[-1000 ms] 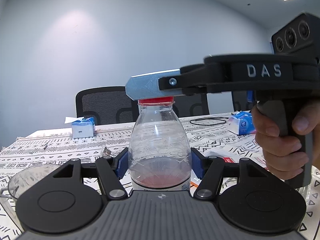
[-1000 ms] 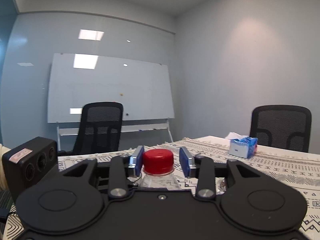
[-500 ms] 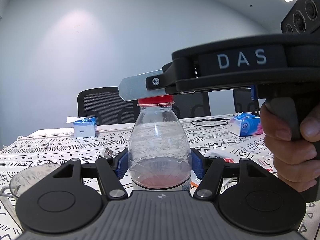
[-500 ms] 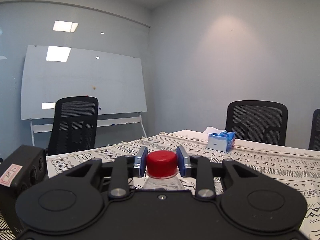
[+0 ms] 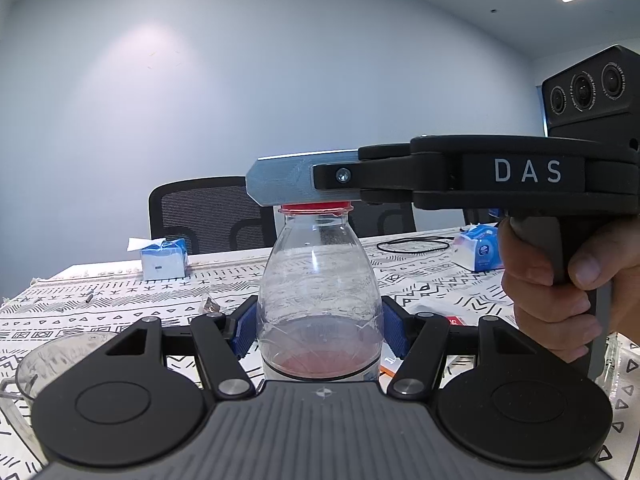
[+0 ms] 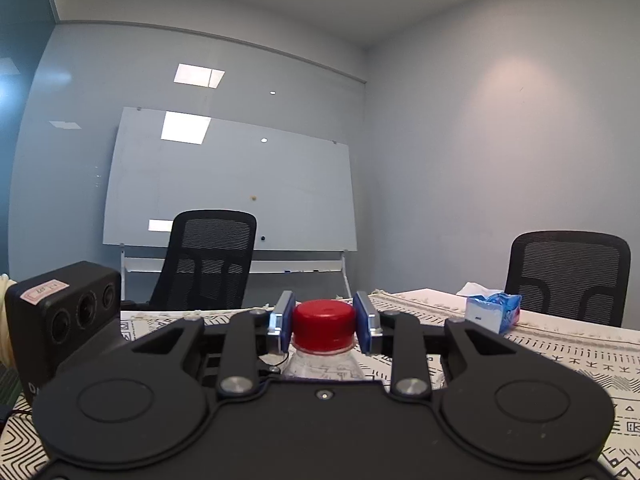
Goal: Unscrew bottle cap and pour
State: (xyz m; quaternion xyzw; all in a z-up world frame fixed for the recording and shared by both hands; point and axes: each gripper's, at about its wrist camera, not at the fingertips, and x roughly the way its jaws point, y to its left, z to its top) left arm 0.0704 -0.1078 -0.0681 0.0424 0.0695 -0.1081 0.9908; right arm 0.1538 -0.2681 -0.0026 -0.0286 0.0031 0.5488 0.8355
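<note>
Left wrist camera is sitting low behind its own gripper fingers, looking level across the patterned tablecloth [image 5: 420, 276] toward a plain wall, very close to the bottle [image 5: 318, 304]. Right wrist camera is riding higher, at the level of the red cap [image 6: 323, 324], facing a whiteboard [image 6: 232, 184] in the corner. Both views are sharing the bottle, the cap, the tablecloth and a blue tissue box [image 6: 493, 312]; each is catching the other's camera block.

An office meeting room: whiteboard [image 6: 230, 184], mesh chairs [image 6: 208, 260] (black), pale walls, patterned tablecloth [image 5: 120, 304].
</note>
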